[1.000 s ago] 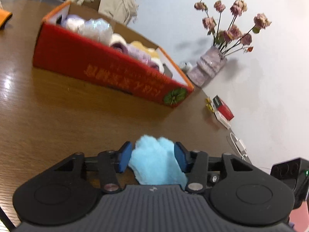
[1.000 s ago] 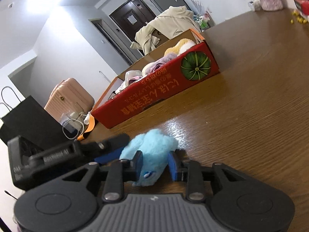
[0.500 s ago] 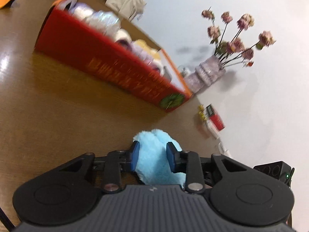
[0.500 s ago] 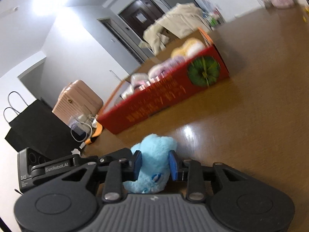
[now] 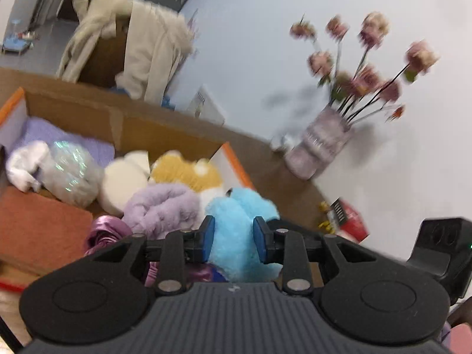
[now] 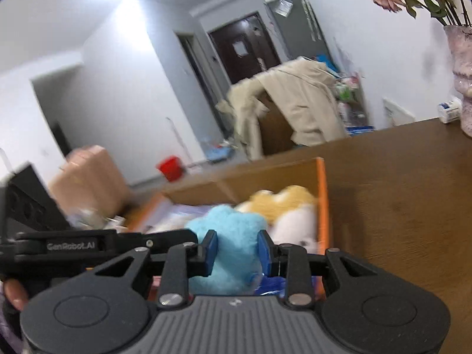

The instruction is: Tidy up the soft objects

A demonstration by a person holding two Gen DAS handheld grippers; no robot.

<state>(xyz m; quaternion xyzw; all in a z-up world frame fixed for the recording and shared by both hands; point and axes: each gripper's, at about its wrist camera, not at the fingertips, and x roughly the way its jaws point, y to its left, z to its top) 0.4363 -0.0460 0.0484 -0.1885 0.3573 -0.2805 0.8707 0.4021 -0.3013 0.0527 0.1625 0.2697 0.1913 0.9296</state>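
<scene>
two wrist views, both looking forward along a claw over an open cardboard box. the left claw (image 5: 231, 237) is pinching a fluffy light blue plush toy (image 5: 239, 224), its blue pads pressing into the fur on either side; its jaws have just been closing, with the toy between them. the right claw (image 6: 237, 249) is pinching the same blue plush toy (image 6: 233, 236) from the other side, pads sinking into the fur.

the toy is hanging between the two claws, above the right-hand end of the cardboard box (image 5: 165, 129), which is sitting on a brown wooden desk (image 6: 398, 206). the box is holding other soft things: a lilac furry bundle (image 5: 162, 206), a yellow and white plush (image 5: 188, 174), a cream round plush (image 5: 124, 183), a white toy with a shimmery wrap (image 5: 70, 174) and a shiny purple fabric piece (image 5: 103, 230).

on the desk beyond the box, near the white wall, a pale vase of dried pink flowers (image 5: 321, 144) is standing, with a small red and white box (image 5: 348, 218) lying nearer the camera. a beige coat (image 6: 295, 103) is draped over furniture behind the desk. both views are slightly blurred.
</scene>
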